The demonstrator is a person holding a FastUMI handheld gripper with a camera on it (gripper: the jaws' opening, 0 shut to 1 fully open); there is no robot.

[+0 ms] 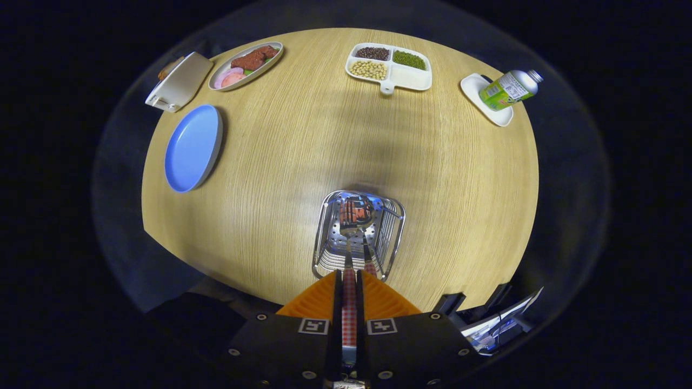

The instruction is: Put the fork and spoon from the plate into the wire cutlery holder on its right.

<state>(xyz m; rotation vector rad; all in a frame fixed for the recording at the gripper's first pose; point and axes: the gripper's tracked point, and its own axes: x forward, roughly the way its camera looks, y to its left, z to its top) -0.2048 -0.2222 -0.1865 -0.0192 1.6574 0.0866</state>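
The claw (349,278), low in the middle of the frame, is clenched on a spoon (352,227): both fingers (319,300) press on its checked handle, which runs up the narrow gap between them. The spoon's bowl hangs just ahead of the fingertips, inside the mouth of the wire holder (392,229), which stands on the tabletop (303,156) right in front of the claw. A second checked handle seems to sit just right of the spoon's, inside the holder; it may be the fork, though I cannot tell for sure. The blue plate (193,148) at the left of the frame lies bare, well apart from the holder.

By my judgement the step in hand is the placing of the spoon, and the task is near its end. The next move calls for lowering the spoon until its bowl rests on the holder's perforated floor, then releasing the fingers and drawing straight back so the handle is not dragged out or the light holder tipped.

Across the top of the frame sit a white box (181,81), an oval dish (246,66) of food, a divided tray (390,67) of beans and a bottle (508,89) lying on a small white dish (476,89). The bottle has a green and white label, but its writing is too small to read. Square black-and-white markers sit on the claw's body; no brand is legible.
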